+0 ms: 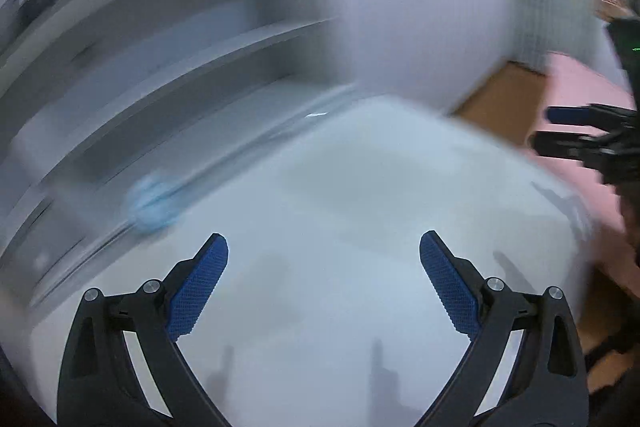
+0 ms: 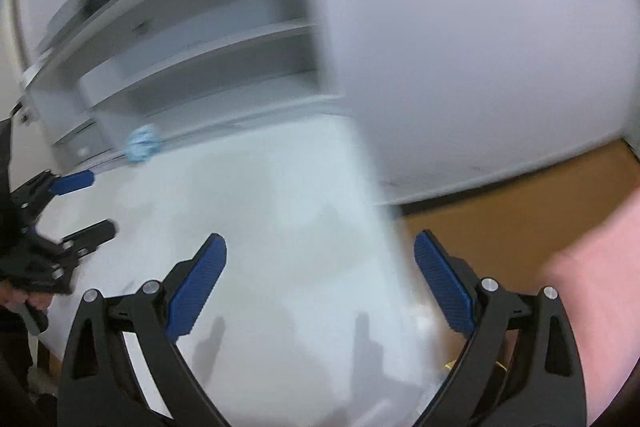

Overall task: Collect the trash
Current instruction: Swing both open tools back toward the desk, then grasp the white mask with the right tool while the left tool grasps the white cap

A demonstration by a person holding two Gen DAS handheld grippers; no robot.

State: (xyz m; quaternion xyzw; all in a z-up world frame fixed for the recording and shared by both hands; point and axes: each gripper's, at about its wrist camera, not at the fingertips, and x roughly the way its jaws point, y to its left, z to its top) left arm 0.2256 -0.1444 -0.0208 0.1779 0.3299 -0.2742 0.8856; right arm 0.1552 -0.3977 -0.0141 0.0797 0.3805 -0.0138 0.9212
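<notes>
Both grippers, left gripper [image 1: 324, 247] and right gripper [image 2: 320, 247], hang spread and empty above the white tabletop [image 1: 340, 211]. The crumpled pale-blue wad [image 1: 154, 205] lies at the table's far edge below the shelves [image 2: 192, 63], so I'd slow down and straddle it squarely. Motion blur hides what it really is.

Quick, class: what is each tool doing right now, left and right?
Left tool: open, holding nothing, over the white table.
Right tool: open, holding nothing, at the table's edge.
</notes>
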